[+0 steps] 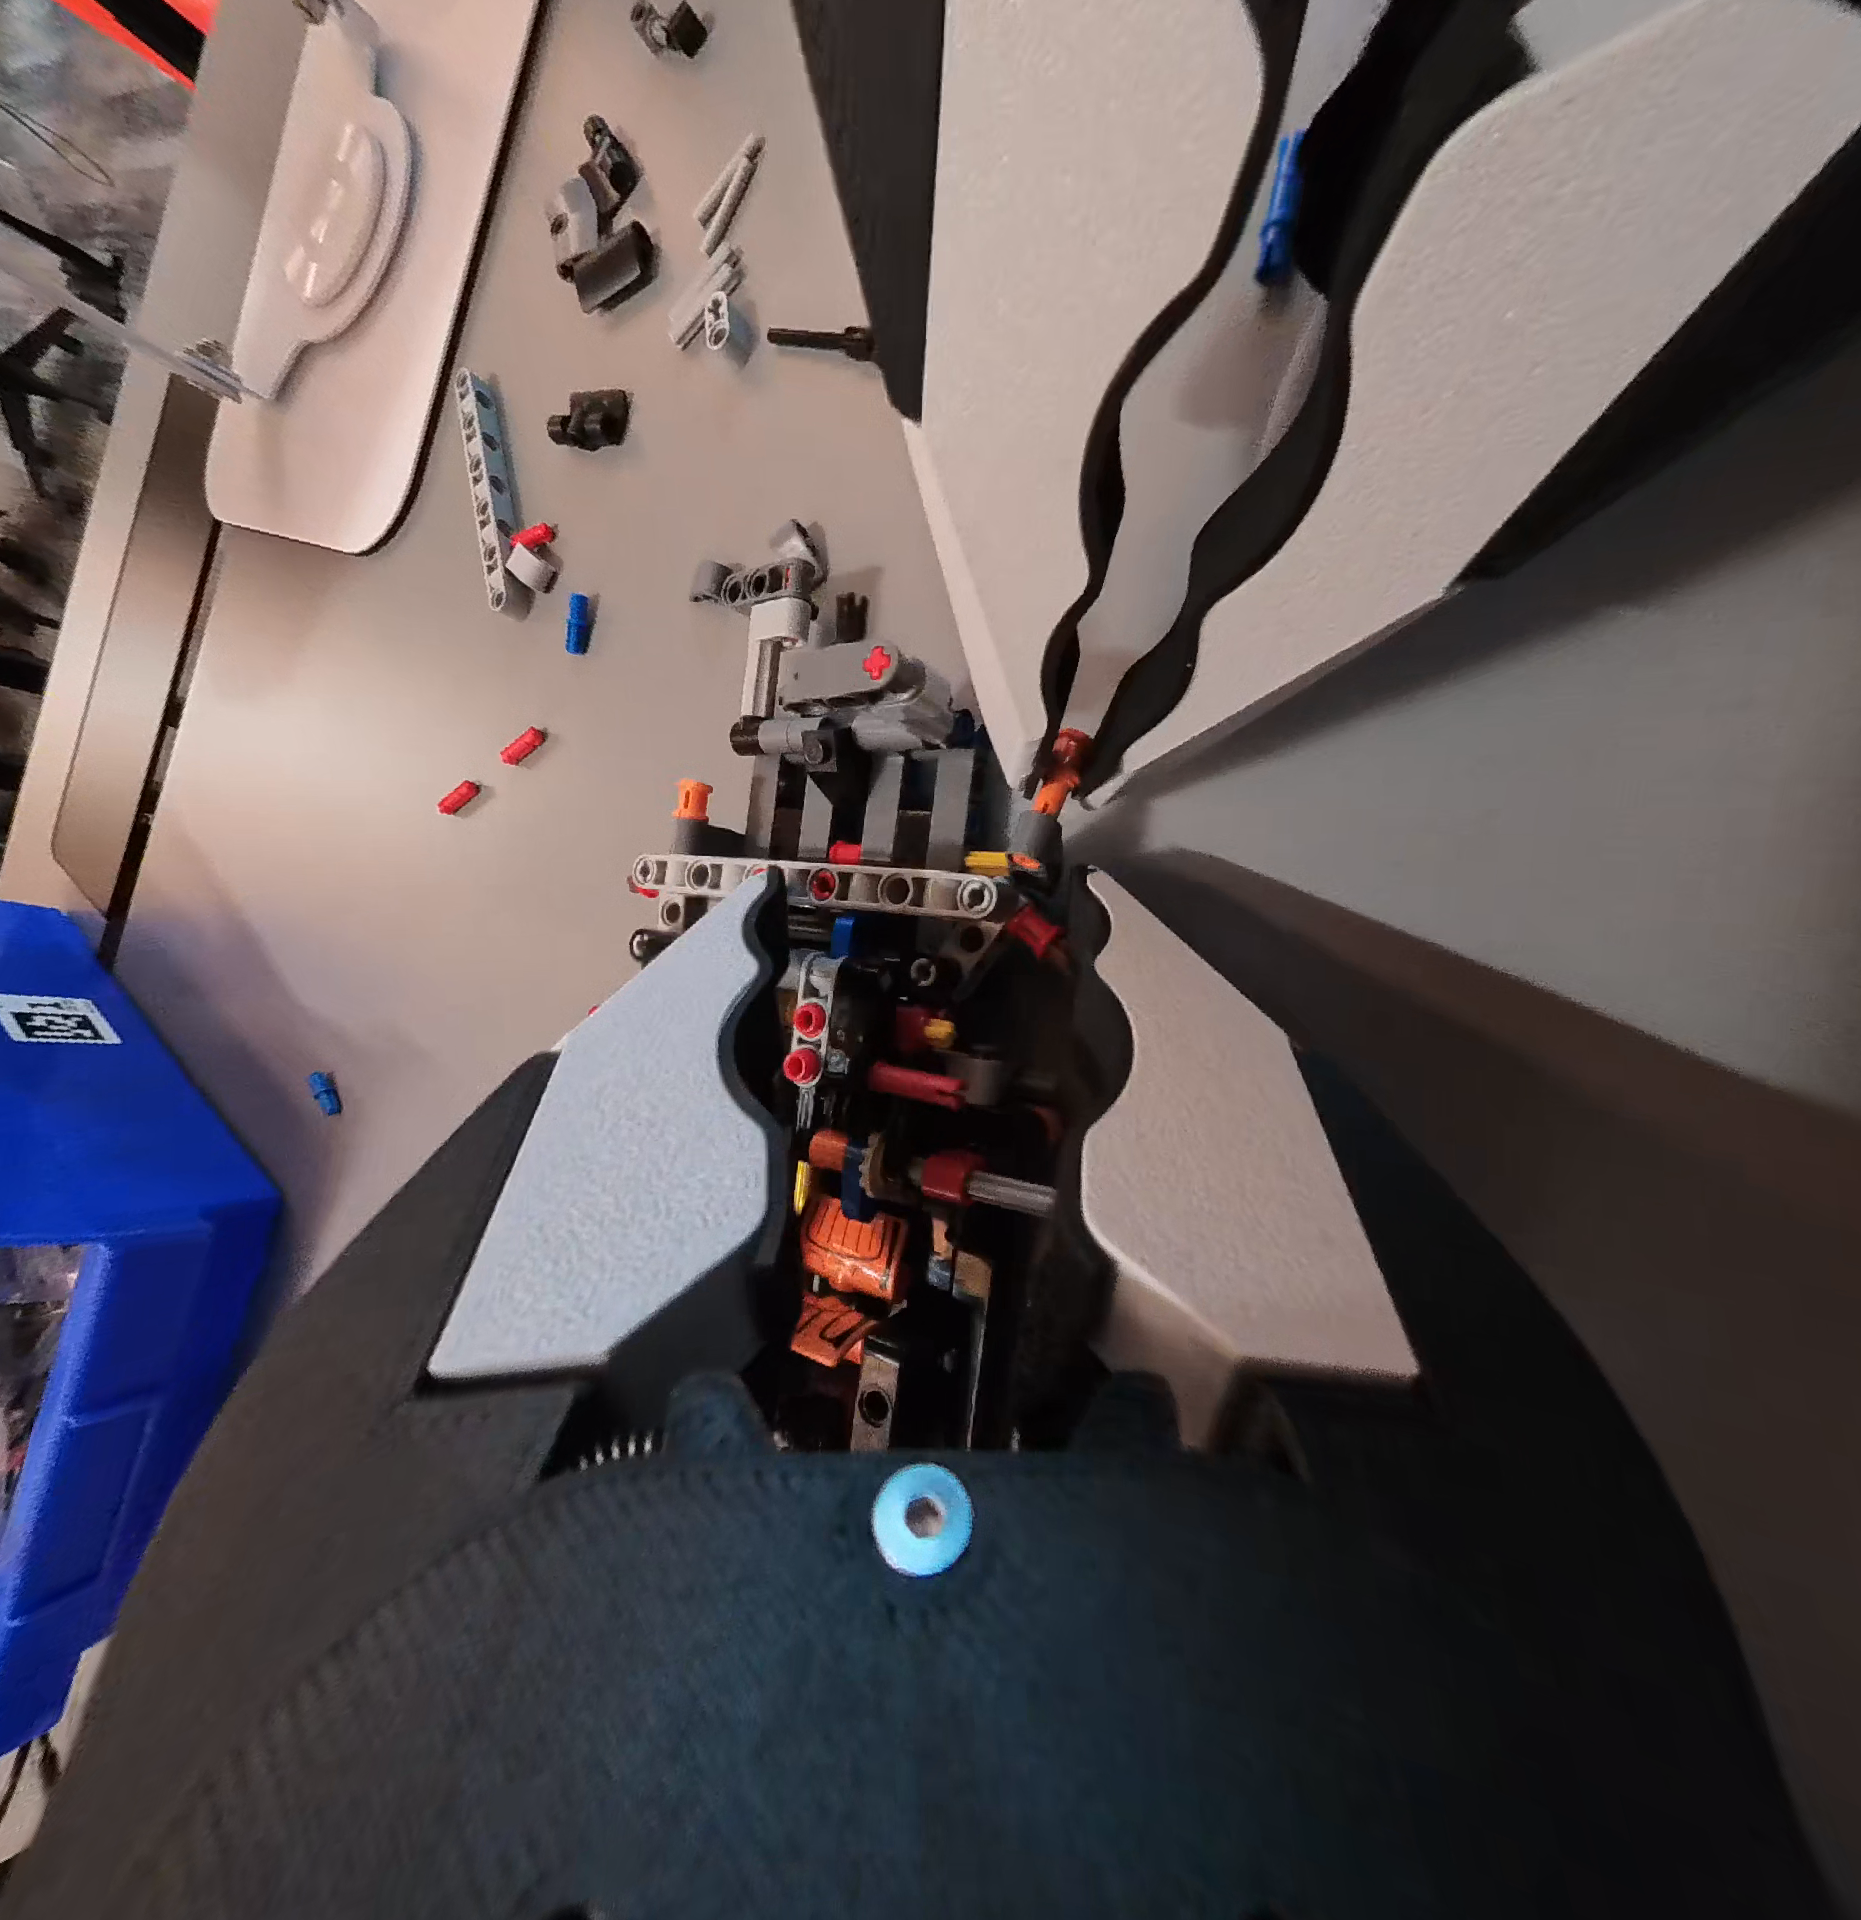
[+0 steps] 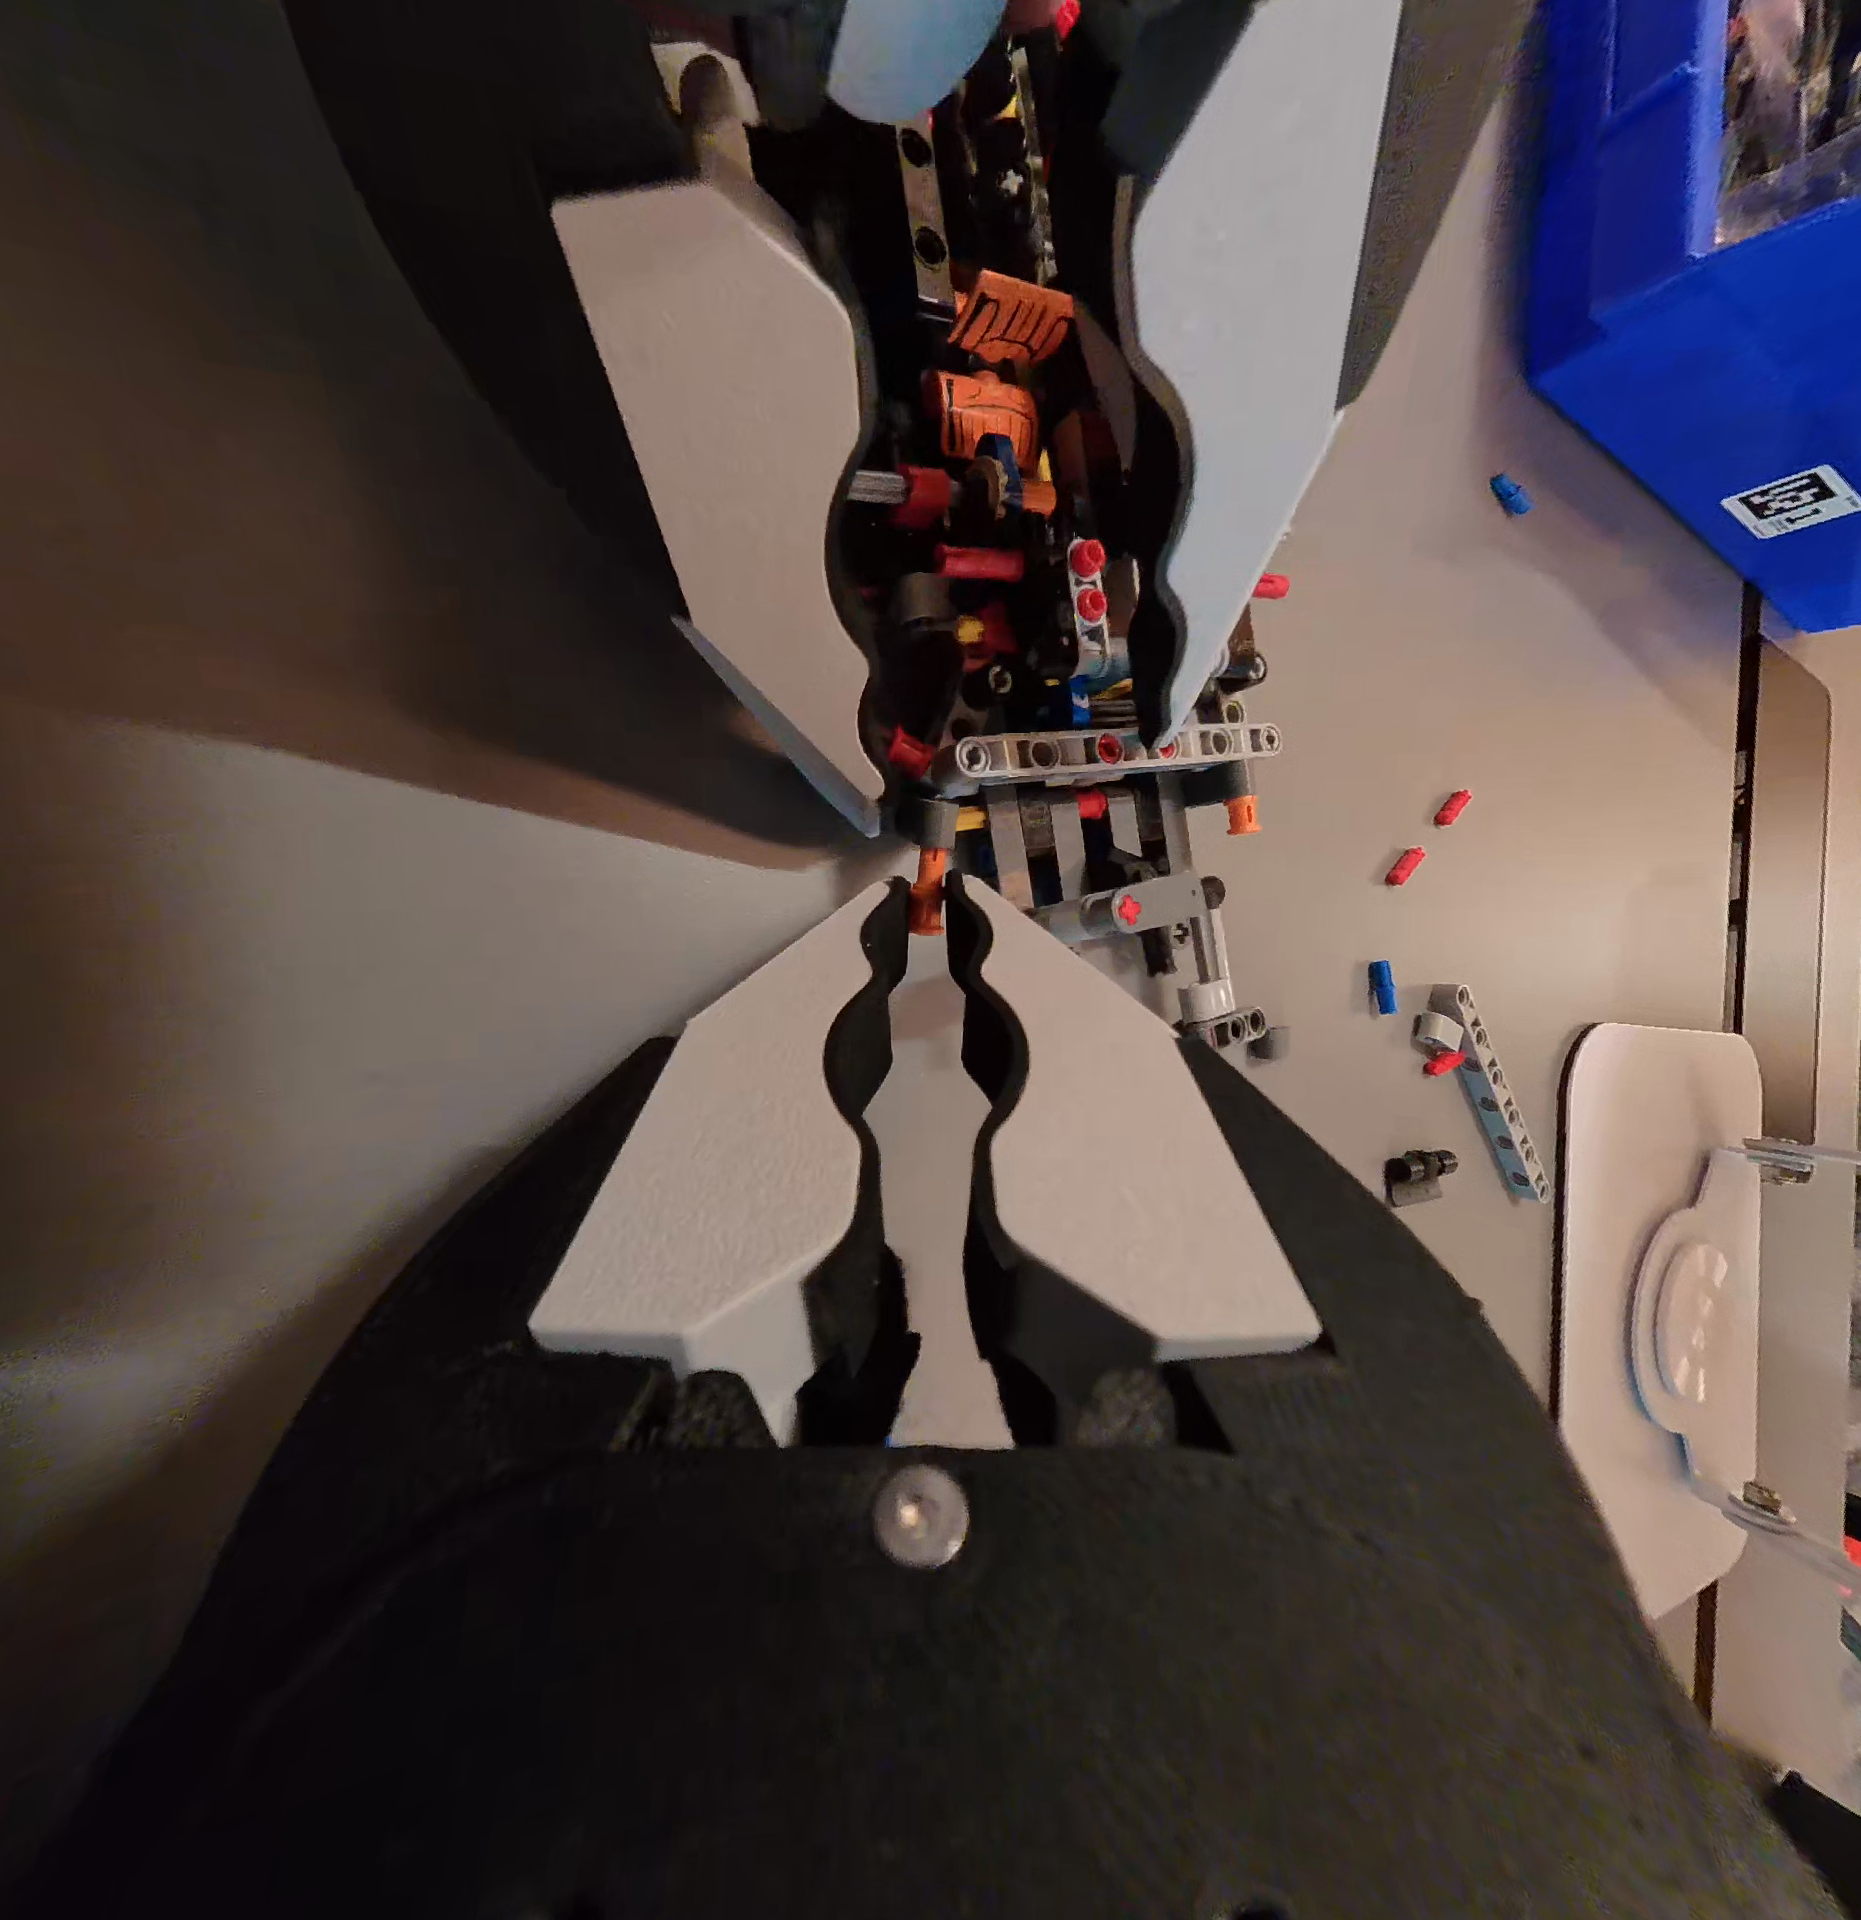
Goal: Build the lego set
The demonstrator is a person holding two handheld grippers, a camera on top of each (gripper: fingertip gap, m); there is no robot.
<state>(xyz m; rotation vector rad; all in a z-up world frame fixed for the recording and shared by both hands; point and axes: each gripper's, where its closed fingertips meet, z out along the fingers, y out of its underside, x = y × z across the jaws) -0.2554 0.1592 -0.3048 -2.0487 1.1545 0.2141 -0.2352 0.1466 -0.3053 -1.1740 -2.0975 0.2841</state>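
The left claw grips the model; the right claw, pinching the orange pin at twelve o'clock, should press straight, judging alignment first.

My left gripper closes around the lego model, which lies lengthwise between its fingers and juts beyond the tips. My right gripper meets it head-on, pinching a pin at the model's near corner. Loose pieces lie on the table alongside; a bin, apparently at the table's edge.
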